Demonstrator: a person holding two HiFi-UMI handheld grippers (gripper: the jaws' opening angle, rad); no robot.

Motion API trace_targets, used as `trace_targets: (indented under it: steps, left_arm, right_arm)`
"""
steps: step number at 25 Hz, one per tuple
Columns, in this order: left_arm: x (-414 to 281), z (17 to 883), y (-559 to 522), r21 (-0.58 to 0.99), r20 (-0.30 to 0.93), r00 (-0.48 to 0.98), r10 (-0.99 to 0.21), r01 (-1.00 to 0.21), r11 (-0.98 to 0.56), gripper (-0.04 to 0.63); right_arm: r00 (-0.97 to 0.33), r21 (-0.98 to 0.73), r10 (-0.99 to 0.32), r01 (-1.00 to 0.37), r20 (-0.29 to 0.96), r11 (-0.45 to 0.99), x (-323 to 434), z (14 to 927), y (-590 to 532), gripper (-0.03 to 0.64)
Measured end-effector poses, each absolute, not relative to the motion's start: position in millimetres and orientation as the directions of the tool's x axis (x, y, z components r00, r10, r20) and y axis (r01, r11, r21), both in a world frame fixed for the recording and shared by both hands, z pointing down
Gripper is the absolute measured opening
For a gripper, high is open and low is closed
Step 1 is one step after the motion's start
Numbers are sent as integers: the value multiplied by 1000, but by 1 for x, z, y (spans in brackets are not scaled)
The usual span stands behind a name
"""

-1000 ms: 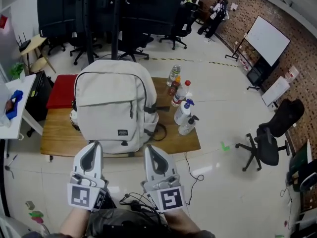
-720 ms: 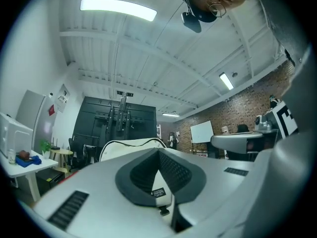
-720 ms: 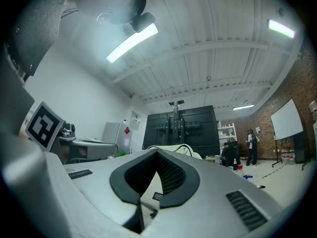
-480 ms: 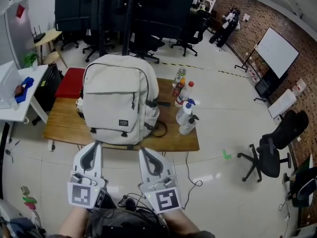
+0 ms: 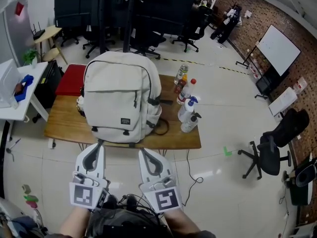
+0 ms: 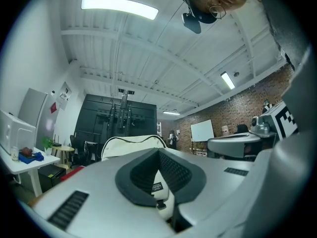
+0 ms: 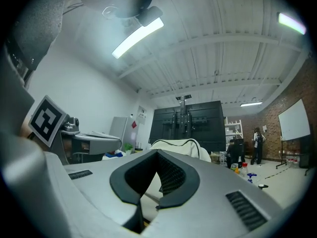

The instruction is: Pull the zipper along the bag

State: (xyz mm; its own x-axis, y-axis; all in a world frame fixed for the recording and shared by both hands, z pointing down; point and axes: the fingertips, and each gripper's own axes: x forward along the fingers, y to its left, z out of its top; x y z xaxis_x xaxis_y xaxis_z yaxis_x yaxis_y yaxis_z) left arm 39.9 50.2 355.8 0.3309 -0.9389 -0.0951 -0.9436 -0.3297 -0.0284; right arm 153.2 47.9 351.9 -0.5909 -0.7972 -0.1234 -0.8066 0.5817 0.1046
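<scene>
A cream backpack [image 5: 121, 95] stands upright on the wooden table [image 5: 64, 125], its front toward me. Dark zipper lines run over its top and across the front pocket, where a small pull [image 5: 134, 101] hangs. My left gripper [image 5: 98, 145] and right gripper [image 5: 143, 152] hover side by side just in front of the table's near edge, below the bag and apart from it. Both are shut with nothing between the jaws. The backpack [image 6: 130, 142] rises beyond my left gripper [image 6: 159, 152] in the left gripper view. It also shows as the backpack [image 7: 179, 145] past my right gripper [image 7: 158, 153].
Several bottles [image 5: 187, 108] stand on the table to the right of the bag. A red cushion [image 5: 69, 81] lies at the table's far left. A white side table [image 5: 17, 100] stands left, a black office chair [image 5: 271, 148] right, and a cable [image 5: 190, 170] trails on the floor.
The head view has swung a little, so the table and bag sit slightly higher and further right. Both grippers stay shut and have shifted only slightly near the table's front edge.
</scene>
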Motion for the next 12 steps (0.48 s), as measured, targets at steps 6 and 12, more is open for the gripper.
trace_targets:
  steps: [6, 12]
  left_arm:
    - [30, 348, 43, -34, -86, 345, -935, -939, -343, 17]
    - [29, 344, 49, -38, -81, 383, -920, -924, -382, 17]
  right_arm:
    - [-590, 116, -799, -807, -116, 579, 136, 348, 41, 23]
    - [-585, 110, -801, -811, -126, 575, 125, 337, 40, 23]
